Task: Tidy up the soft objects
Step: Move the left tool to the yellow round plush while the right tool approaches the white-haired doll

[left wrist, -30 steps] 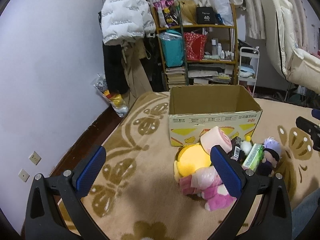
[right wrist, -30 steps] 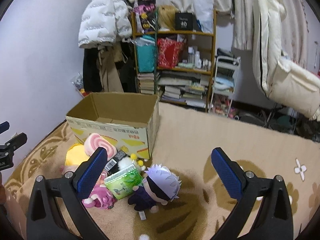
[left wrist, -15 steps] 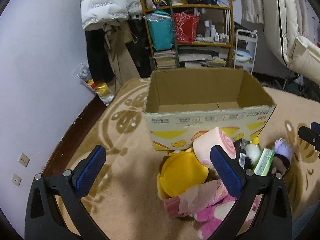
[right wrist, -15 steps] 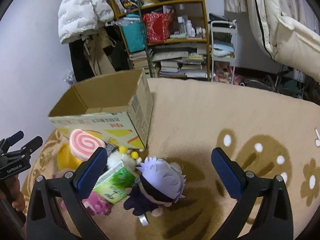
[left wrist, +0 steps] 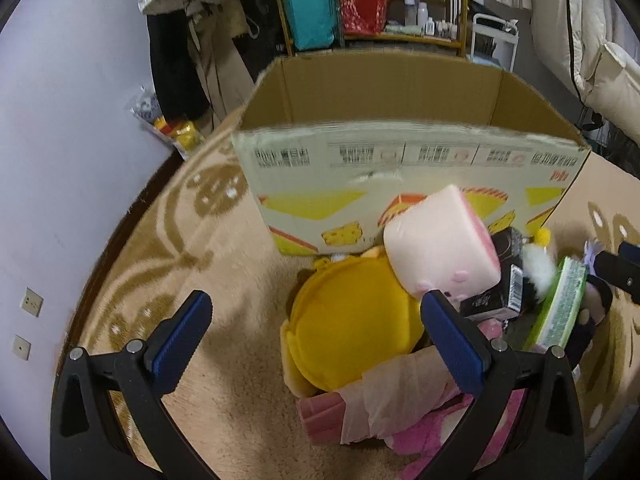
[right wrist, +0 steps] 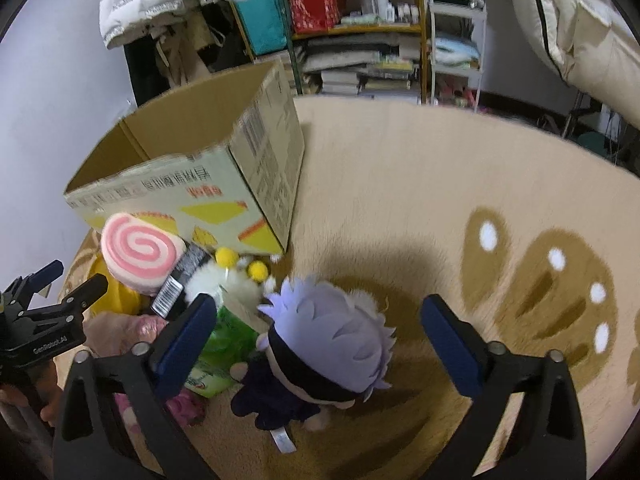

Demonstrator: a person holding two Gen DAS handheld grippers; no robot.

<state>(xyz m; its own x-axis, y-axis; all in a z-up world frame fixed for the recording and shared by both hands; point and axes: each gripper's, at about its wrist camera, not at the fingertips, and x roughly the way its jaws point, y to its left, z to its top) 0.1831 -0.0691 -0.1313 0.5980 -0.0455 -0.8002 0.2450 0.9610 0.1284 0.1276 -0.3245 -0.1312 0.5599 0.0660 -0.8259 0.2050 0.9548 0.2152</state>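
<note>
Doll point(right wrist: 332, 344) sits between right gripper's point(right wrist: 318, 344) spread fingers.

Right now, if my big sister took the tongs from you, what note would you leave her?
Left tongs: open, empty, over the yellow plush.
Right tongs: open, empty, over the purple-haired doll.
Toys: all heaped on the rug in front of the cardboard box: pink swirl cushion, green tissue pack, pink plush.
Done: nothing picked up; no toy shows inside the box, though its floor is hidden.
Left: grab each soft toy and drop it in the box.
</note>
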